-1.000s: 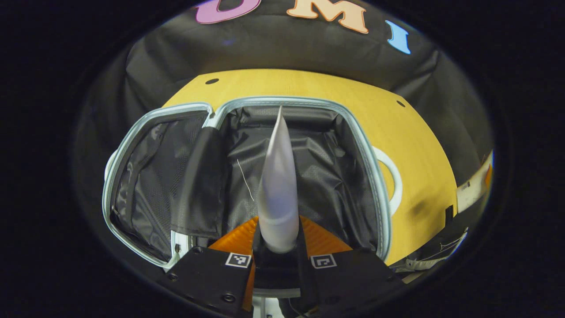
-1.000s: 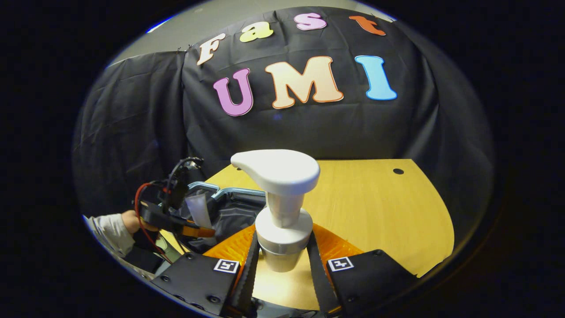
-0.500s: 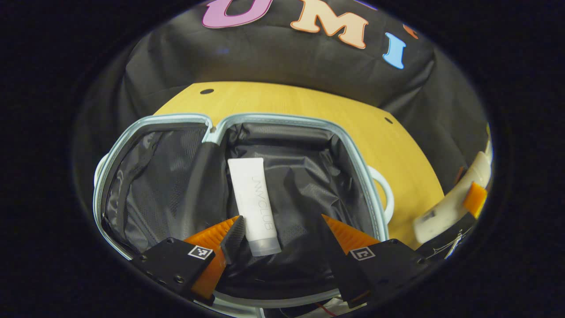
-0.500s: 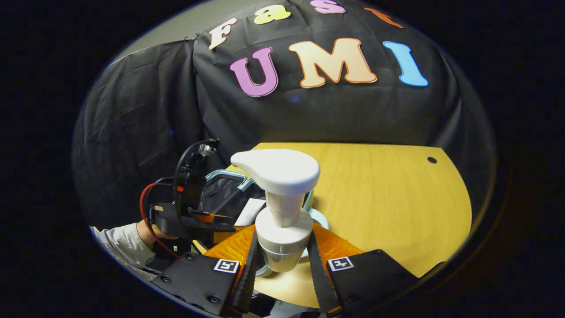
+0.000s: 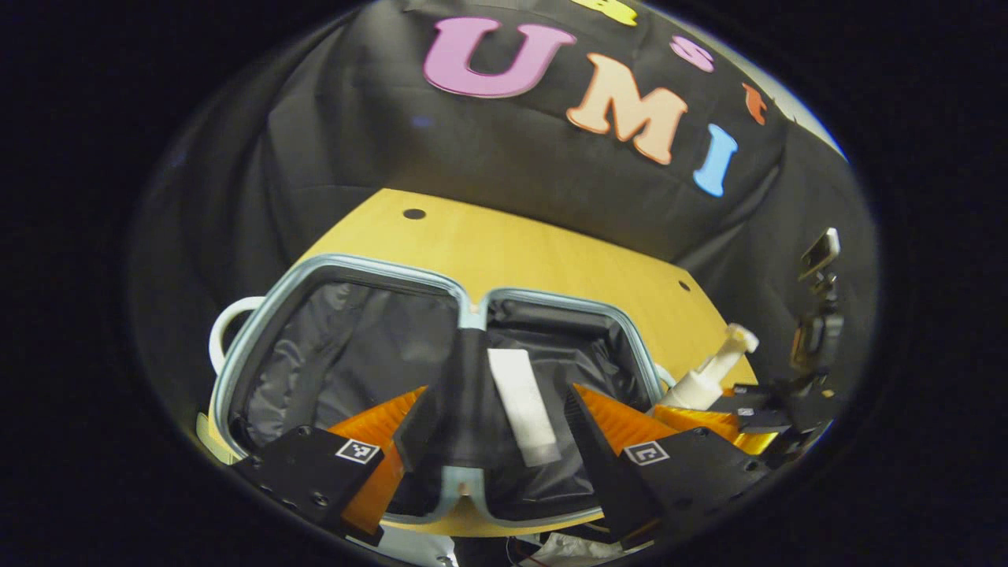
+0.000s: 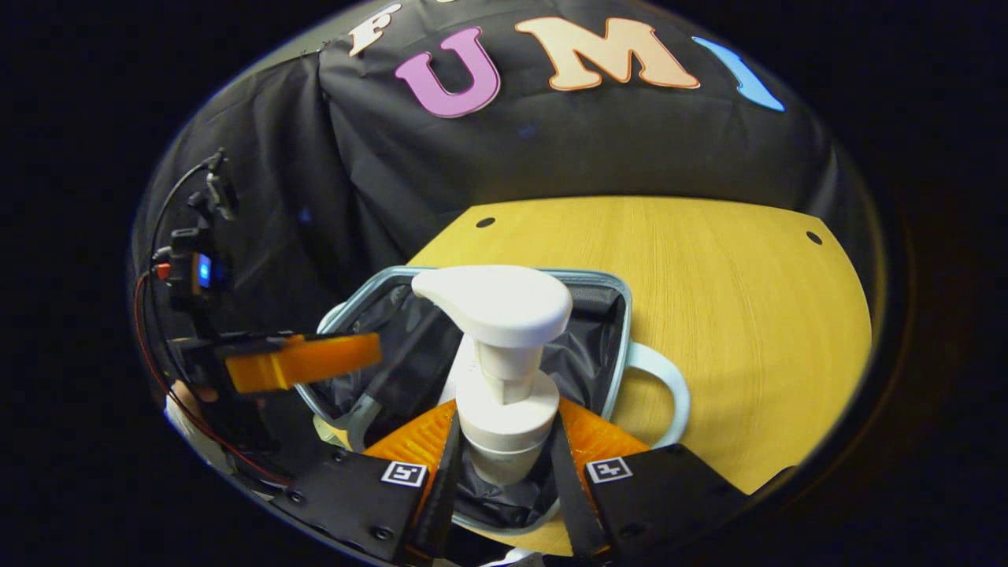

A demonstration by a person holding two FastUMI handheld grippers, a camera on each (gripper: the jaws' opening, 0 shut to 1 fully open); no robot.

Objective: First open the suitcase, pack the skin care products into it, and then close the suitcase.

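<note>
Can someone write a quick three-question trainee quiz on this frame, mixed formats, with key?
1. True or false: the white tube lies inside the open suitcase.
2. Multiple choice: what do the right tongs hold? A) the white tube B) the pump bottle C) the suitcase handle
3. Fill in: the left tongs are ____ (open or shut), with nothing between their fingers.

Key: 1 true; 2 B, both fingers press on the bottle's collar just below the pump head, and it hangs over the suitcase's open compartment; 3 open, fingers spread wide above the suitcase's dark lining, the tube lying free below them.
</note>
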